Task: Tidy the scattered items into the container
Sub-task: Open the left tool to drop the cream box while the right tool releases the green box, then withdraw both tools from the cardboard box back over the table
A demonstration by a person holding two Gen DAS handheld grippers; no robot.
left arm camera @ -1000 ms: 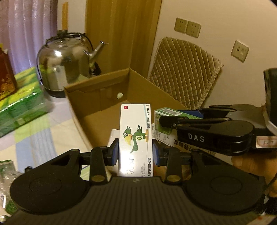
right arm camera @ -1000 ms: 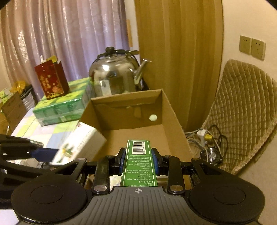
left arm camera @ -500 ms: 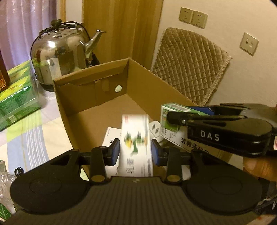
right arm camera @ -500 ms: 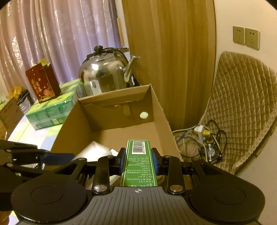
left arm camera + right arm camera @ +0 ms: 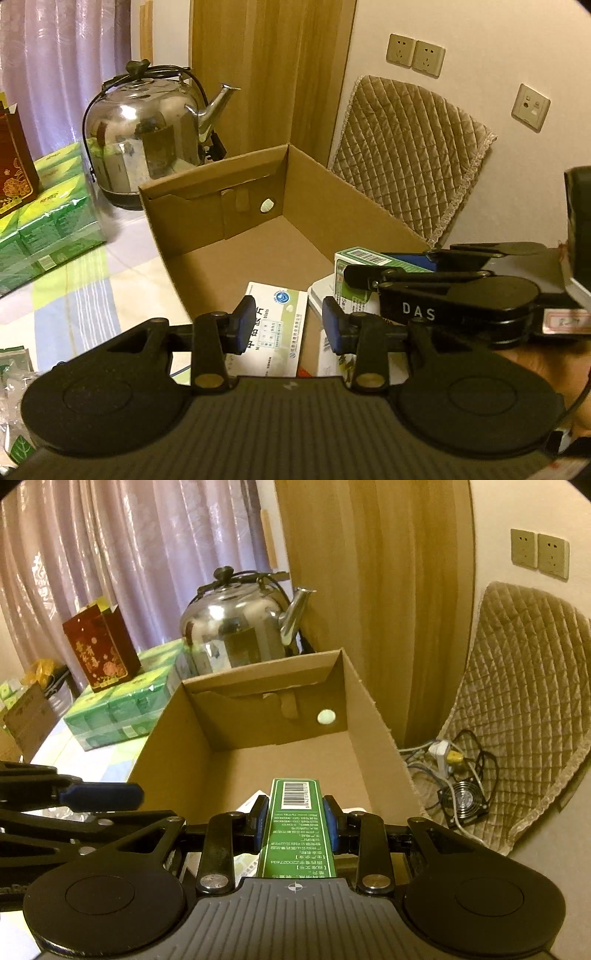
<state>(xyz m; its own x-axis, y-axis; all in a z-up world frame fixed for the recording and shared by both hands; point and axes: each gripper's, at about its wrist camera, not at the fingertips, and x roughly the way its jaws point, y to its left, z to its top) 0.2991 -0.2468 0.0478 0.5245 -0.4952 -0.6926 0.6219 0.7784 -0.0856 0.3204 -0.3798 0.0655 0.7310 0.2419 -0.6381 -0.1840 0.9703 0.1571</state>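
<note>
The open cardboard box (image 5: 214,173) stands on the table below both grippers. My left gripper (image 5: 288,325) is open and holds nothing. Beneath it, on the box floor, lie a white medicine box with a blue logo (image 5: 275,325) and, to its right, a white box with a green bird print (image 5: 327,354), partly hidden by the finger. My right gripper (image 5: 295,823) is shut on a green medicine box (image 5: 295,797) with a barcode end, held over the near part of the cardboard box (image 5: 258,686). In the left wrist view that green box (image 5: 354,258) hangs at the right.
A steel kettle (image 5: 147,133) stands behind the box. Green tissue packs (image 5: 44,221) and a red gift bag (image 5: 99,646) sit to its left. A quilted chair cushion (image 5: 413,147) is to the right, with cables and a small fan (image 5: 461,794) on the floor.
My left gripper opened and the white bird-print box dropped from it into the cardboard box. The right gripper kept its hold on the green box and moved a little further over the box.
</note>
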